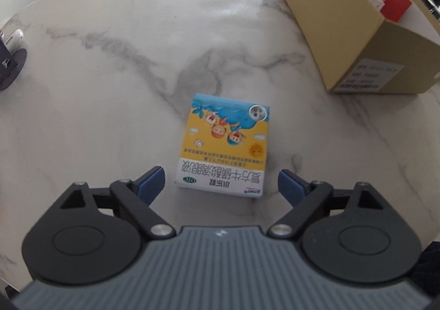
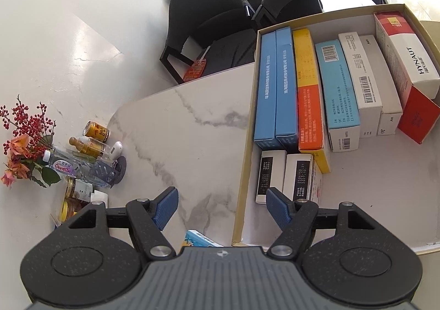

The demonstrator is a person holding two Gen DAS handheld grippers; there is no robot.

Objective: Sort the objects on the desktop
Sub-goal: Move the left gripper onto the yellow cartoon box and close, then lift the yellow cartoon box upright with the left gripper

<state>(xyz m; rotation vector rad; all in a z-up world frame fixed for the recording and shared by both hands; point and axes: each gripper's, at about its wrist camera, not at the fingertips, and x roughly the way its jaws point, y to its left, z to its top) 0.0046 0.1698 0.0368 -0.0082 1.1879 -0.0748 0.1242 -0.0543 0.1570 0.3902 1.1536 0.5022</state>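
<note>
Eye-drop box [image 1: 224, 145] lies flat on marble; left gripper [image 1: 221, 184] gapes wide, holding nothing; centre both pads on its long sides before closing.

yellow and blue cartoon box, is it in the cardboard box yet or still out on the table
Out. The cartoon box lies flat on the marble table, apart from the cardboard box, between the left gripper open fingers, untouched.
</note>
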